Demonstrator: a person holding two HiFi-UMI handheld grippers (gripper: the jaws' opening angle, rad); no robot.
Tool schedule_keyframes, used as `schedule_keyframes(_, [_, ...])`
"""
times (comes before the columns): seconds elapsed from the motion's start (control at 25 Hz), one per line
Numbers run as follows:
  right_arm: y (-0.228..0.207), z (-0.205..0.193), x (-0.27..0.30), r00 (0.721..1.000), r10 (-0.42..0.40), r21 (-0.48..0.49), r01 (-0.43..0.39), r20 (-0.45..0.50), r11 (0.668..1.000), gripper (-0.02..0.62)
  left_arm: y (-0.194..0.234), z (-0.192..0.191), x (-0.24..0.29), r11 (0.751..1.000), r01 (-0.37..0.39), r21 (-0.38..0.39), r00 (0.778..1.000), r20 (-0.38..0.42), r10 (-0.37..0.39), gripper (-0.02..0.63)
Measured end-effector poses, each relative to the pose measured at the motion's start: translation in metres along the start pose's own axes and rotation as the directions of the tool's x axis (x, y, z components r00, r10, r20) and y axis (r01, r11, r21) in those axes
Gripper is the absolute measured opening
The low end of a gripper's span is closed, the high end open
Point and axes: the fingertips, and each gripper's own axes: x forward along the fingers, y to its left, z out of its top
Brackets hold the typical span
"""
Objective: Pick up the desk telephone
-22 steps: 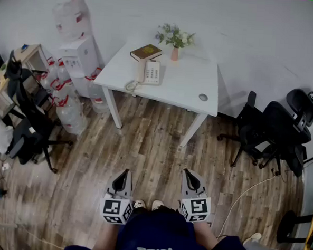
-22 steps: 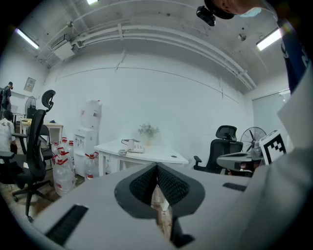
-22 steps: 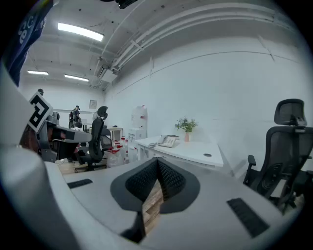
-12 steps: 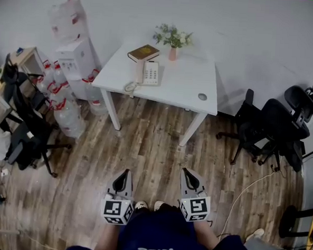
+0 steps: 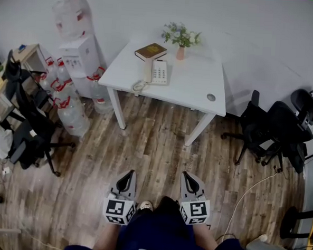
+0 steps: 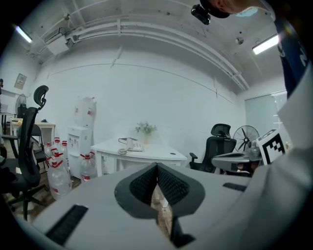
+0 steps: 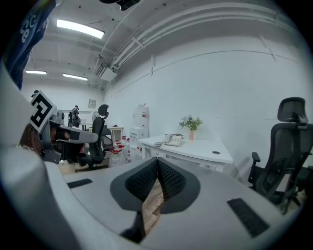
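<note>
On table [image 5: 193, 84] nr desk telephone [image 5: 159, 72]: book [image 5: 150, 51], flower vase [image 5: 180, 52].

My left gripper [image 5: 130, 173] and right gripper [image 5: 186, 175] are matt grey plastic with rough black ribbed pads [image 6: 145, 184], above a grainy wood-plank floor [image 5: 155, 143]; the smooth matt white table [image 5: 191, 81] bears a pale plastic desk telephone [image 5: 158, 72].

White table [image 5: 190, 87] holds telephone [image 5: 158, 72], book [image 5: 150, 51], flower vase [image 5: 180, 52].
</note>
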Motion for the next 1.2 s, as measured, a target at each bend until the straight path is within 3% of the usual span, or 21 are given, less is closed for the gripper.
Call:
schedule_keyframes(0.28, [0.000,-0.017,0.014,0.998,0.013,-0.003,-0.013,-0.058,1.000,0.023,0.013,-0.015,0.010,0.999,-0.014,-0.038,0.999,-0.044,0.013,0.017])
schedule_keyframes(0.48, [-0.031,-0.017,0.034,0.998,0.013,0.016,-0.012,-0.061,1.000,0.021,0.009,-0.005,0.038,0.999,-0.030,-0.018,0.999,-0.035,0.030,0.017])
schedule_keyframes(0.8, [-0.076,0.001,0.099,0.996,0.081,-0.005,-0.081,-0.034,0.997,0.021,0.019,0.020,0.099,0.995,-0.098,-0.009,0.995,-0.012,0.098,0.017])
schedule_keyframes(1.2, [-0.156,0.020,0.174,0.989,0.146,-0.022,-0.146,-0.022,0.989,0.022,0.009,0.051,0.191,0.986,-0.150,-0.074,0.987,0.050,0.154,0.017])
